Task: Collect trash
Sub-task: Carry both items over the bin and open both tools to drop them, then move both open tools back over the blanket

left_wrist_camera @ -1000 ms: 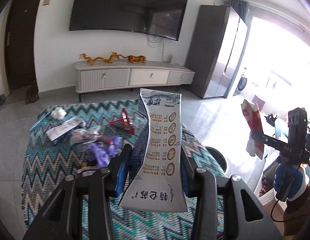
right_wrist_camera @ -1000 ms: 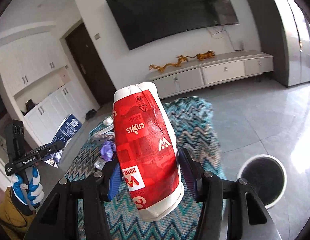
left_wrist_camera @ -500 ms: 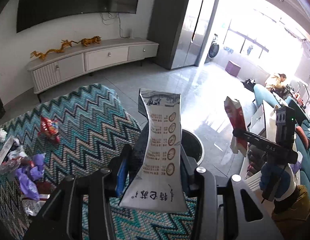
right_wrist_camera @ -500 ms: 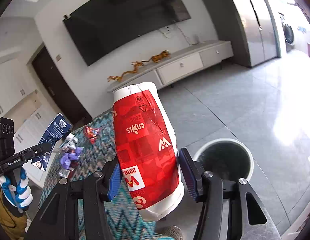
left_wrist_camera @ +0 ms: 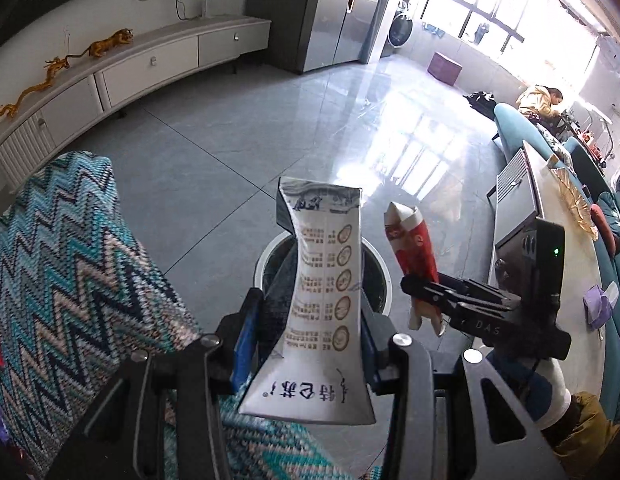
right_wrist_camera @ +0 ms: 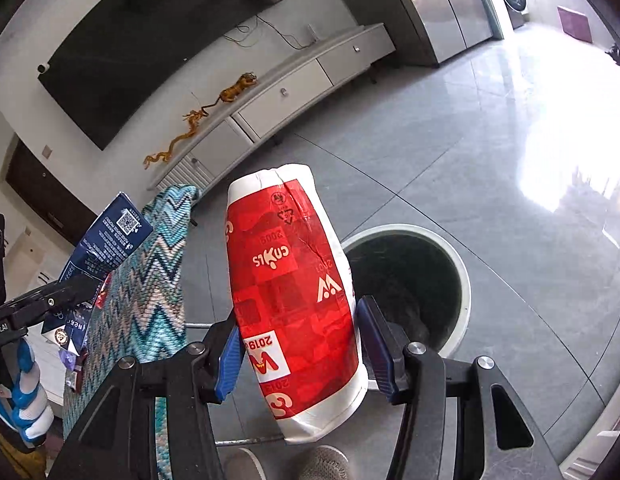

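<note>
Change: since one second ago both views have swung away from the tabletop toward the floor; the bin, before at the edge, is now right behind both held packs.
Left view, left gripper (left_wrist_camera: 310, 344): closed on the white carton (left_wrist_camera: 323, 304), which stands upright between the blue pads.
Left view, bin (left_wrist_camera: 379, 276): round, white rim, dark inside, on the grey floor (left_wrist_camera: 214, 140); the carton covers most of it.
Left view, table (left_wrist_camera: 70, 264): zigzag cloth, at the left, its edge near the bin.
Left view, right gripper (left_wrist_camera: 423, 294): seen from the side at the right, it grips the red pack (left_wrist_camera: 411, 252) just beside the carton.
Right view, right gripper (right_wrist_camera: 300, 340): closed on the red pack (right_wrist_camera: 294, 292), upright and a little tilted.
Right view, bin (right_wrist_camera: 405, 284): behind and right of the pack, open, well visible.
Right view, left gripper (right_wrist_camera: 54, 300): at the left edge, holding the carton (right_wrist_camera: 106, 244), whose dark blue side shows, above the table (right_wrist_camera: 150, 280).
Background: TV cabinet (right_wrist_camera: 294, 88) along the wall, with golden figures (right_wrist_camera: 202, 116) on top.
</note>
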Demonstrator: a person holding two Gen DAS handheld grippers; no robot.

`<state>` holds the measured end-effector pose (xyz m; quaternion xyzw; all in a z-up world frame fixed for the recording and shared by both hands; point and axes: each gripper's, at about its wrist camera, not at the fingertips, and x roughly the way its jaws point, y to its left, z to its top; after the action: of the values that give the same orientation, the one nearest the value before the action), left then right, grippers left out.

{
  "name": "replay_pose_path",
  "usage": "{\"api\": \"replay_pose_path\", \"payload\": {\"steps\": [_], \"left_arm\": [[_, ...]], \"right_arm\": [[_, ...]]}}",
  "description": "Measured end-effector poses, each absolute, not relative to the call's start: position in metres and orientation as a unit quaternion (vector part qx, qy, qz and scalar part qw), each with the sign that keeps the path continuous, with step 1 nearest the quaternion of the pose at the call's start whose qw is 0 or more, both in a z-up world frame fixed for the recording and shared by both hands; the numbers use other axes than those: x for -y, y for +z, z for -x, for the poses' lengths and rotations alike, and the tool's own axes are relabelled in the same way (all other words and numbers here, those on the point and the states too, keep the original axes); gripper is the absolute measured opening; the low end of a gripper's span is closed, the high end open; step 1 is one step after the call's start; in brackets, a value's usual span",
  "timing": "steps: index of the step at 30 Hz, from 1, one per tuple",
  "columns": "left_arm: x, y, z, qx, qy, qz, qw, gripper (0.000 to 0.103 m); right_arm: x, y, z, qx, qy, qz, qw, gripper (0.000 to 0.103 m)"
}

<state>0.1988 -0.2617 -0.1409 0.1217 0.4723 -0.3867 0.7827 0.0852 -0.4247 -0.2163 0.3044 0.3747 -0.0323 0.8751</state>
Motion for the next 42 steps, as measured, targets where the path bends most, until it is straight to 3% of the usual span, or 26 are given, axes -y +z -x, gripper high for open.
{"api": "replay_pose_path", "payload": {"steps": [18,21,22,26,36,42], "left_arm": [[0.331,-0.221,-0.264,-0.547,-0.377,-0.072,0.744,0.043],[0.333,-0.224,-0.271,-0.555,-0.381,-0.048,0.738,0.059],[0.333,-0.223,-0.272,-0.553,-0.383,-0.045,0.739,0.060],[0.331,-0.218,-0.269,-0.546,-0.388,-0.043,0.741,0.060],[0.295,-0.156,-0.236,-0.472,-0.392,-0.071,0.787,0.060],[0.249,-0.104,-0.210,-0.413,-0.387,-0.078,0.821,0.060]], "right_arm": [[0.463,-0.298,-0.146,-0.451,-0.087,-0.310,0.832,0.053],[0.464,-0.301,-0.152,-0.461,-0.095,-0.301,0.829,0.064],[0.465,-0.301,-0.153,-0.462,-0.098,-0.299,0.829,0.071],[0.467,-0.302,-0.145,-0.462,-0.110,-0.296,0.829,0.075],[0.438,-0.242,-0.119,-0.421,-0.123,-0.234,0.868,0.076],[0.405,-0.173,-0.098,-0.361,-0.128,-0.187,0.905,0.088]]}}
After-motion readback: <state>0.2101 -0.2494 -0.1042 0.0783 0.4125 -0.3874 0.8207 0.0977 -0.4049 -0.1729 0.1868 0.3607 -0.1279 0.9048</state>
